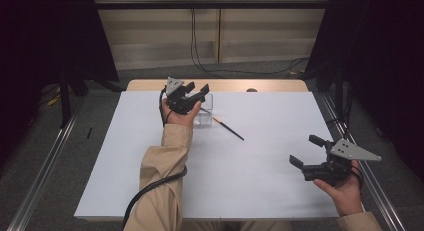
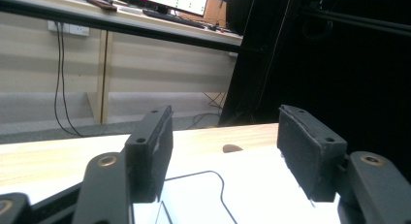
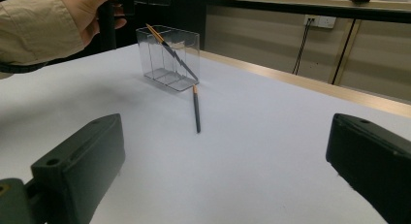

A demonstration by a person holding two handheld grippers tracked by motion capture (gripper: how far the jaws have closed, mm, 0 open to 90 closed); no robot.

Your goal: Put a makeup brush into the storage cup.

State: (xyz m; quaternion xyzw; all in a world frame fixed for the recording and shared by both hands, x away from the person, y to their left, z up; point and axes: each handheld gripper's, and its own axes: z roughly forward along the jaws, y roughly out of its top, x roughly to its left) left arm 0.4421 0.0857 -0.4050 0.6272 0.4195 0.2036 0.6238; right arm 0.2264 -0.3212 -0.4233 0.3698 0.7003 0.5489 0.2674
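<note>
One pencil (image 3: 170, 50) is seen leaning inside the clear holder (image 3: 169, 64) just below the emptied, half-spread left tool (image 1: 192, 93), while the second pencil (image 1: 228, 128), lying diagonally on the surface (image 1: 250, 166) toward the wide-spread right tool (image 1: 309, 151), is judged nearer the left.

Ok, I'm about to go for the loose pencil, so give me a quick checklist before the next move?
1. Pencil in clear holder: one leans inside, ok.
2. Loose pencil flat on the white table, nothing on it: ok.
3. Left claw open, nothing between the pads: ok.
4. Right claw open, aimed at the loose pencil: ok.
5. Holder upright: ok.
</note>
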